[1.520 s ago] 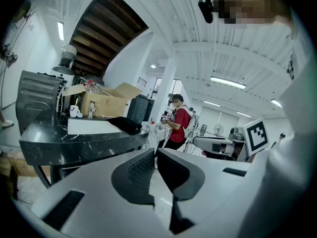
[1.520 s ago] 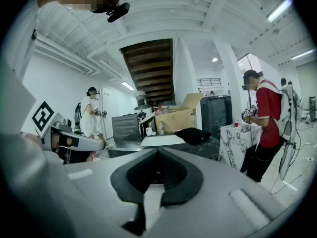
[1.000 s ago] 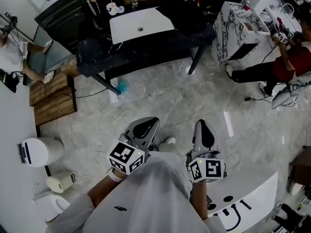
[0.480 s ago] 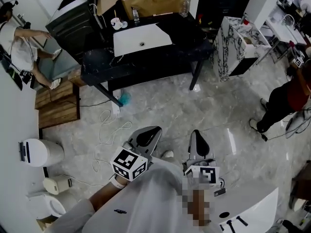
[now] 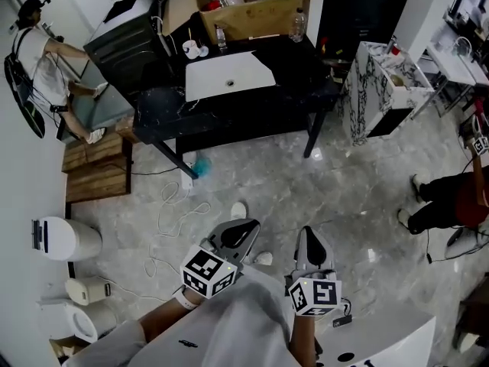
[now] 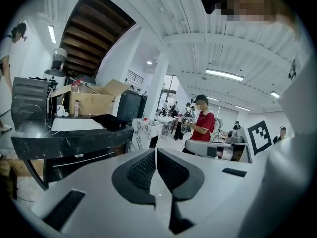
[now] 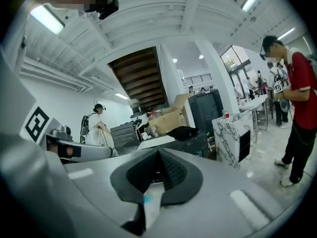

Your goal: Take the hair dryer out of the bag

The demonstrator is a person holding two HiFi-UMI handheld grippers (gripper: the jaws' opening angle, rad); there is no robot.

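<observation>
Two hand-held grippers sit low in the head view, the left gripper (image 5: 241, 231) and the right gripper (image 5: 309, 240). Each has its jaws pressed together on nothing, as both gripper views confirm. None of the task looks done yet. The black bag (image 6: 110, 121) lies on the black table (image 5: 252, 102) in the upper middle of the head view, to the right of a white inset basin (image 5: 206, 79) and just below an open cardboard box (image 5: 248, 14). A stretch of marble floor (image 5: 306, 174) keeps it well apart from both grippers. No hair dryer shows in any view, so it is presumably inside the bag. By my reading everything remains: reaching the table, opening the bag, grasping the dryer and drawing it out.
</observation>
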